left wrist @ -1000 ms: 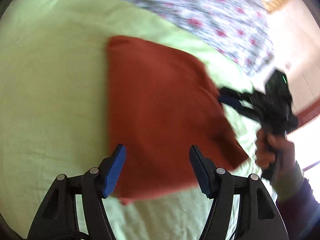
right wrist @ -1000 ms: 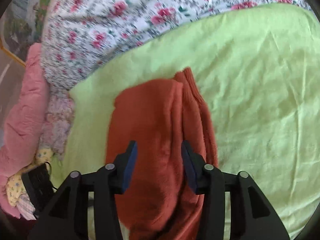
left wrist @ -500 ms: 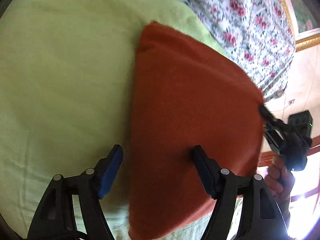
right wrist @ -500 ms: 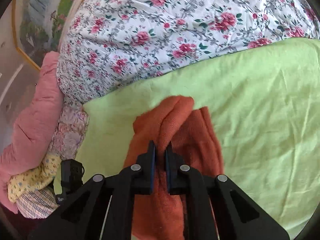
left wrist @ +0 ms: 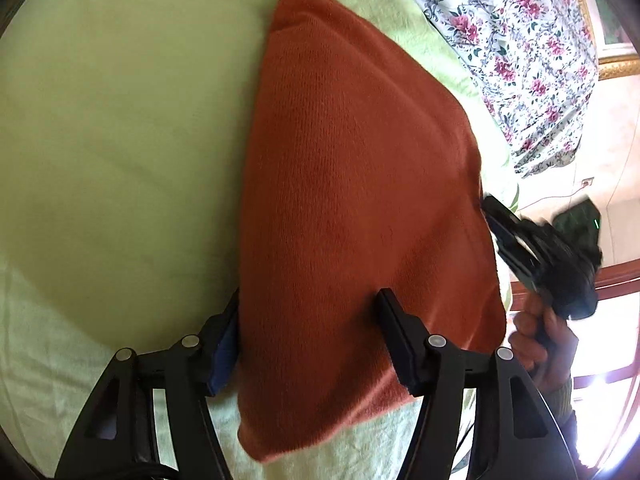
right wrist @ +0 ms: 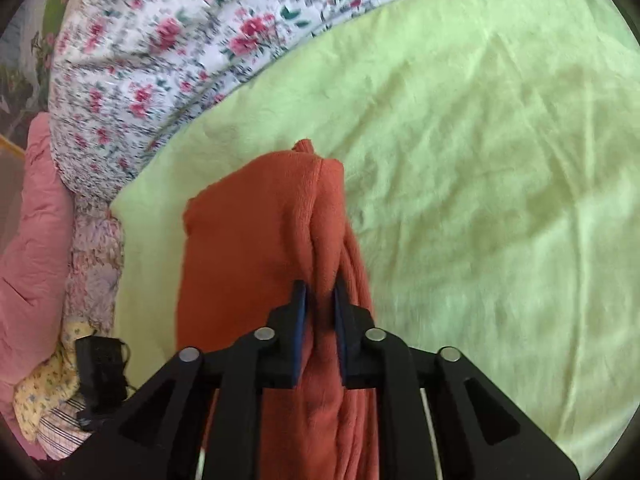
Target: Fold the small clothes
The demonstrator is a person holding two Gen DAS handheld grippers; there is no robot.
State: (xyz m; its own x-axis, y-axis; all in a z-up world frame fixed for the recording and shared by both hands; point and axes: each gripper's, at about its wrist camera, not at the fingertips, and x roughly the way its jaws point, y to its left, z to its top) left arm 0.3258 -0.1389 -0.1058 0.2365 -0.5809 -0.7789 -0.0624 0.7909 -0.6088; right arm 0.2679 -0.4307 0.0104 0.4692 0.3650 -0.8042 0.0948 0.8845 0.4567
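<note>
We work over a bed – lime-green sheet (right wrist: 480,160) across it, floral quilt (right wrist: 160,40) toward 11 o'clock. The rust-red knit garment (left wrist: 352,200) lies folded on the sheet, part lifted. Right claw (right wrist: 319,320) is pinched narrow on a bunched edge; left claw (left wrist: 308,344) stands wide, straddling the near edge – gripping nothing. We judge a fold is mid-way; next calls for the left to close, then carrying the edges over together.

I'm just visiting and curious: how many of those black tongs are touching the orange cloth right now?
2. The left tongs stand open around the near part of the orange cloth. The right tongs pinch a fold at its other edge. No others show.
</note>
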